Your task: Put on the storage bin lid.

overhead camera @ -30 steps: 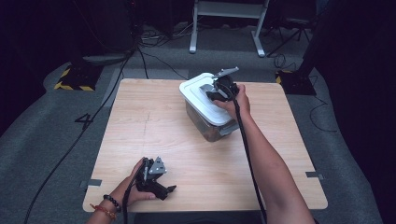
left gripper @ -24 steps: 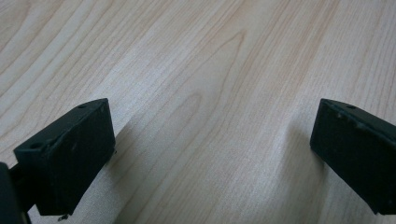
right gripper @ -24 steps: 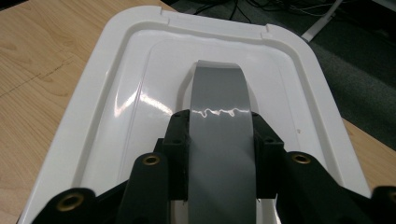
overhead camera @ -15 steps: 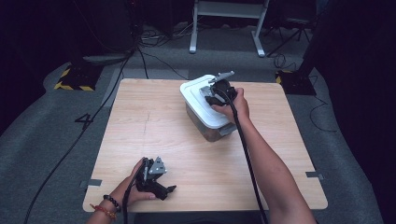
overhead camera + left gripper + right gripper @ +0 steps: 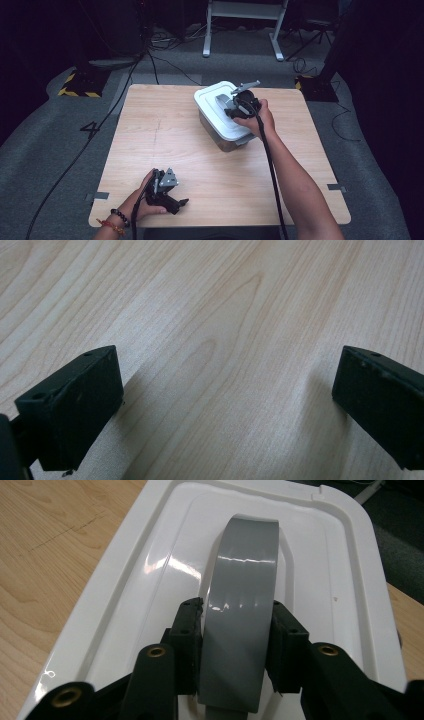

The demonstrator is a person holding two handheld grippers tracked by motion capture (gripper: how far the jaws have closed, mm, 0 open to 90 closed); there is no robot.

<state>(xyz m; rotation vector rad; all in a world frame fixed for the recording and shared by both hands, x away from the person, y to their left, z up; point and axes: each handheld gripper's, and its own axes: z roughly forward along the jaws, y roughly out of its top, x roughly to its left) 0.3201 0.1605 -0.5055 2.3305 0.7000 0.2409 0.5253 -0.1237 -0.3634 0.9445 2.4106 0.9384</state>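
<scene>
A pale wooden table [image 5: 165,140] stands on grey carpet in a dark room with cables and stands behind. The right gripper [image 5: 237,630] sits over the white lid [image 5: 150,575] of a clear storage box [image 5: 227,141], its jaws, having just been opening slightly, set on either side of the grey handle [image 5: 245,580], pads touching its flanks. A sound lift likely calls for a firmer, centred clamp and a straight upward pull, so the lid does not tilt or drag the box. The left gripper [image 5: 225,405] rests low at the near table edge, jaws wide apart over bare wood. Open tabletop lies left of the box, well apart from both tools; the far edge lies close behind it.
</scene>
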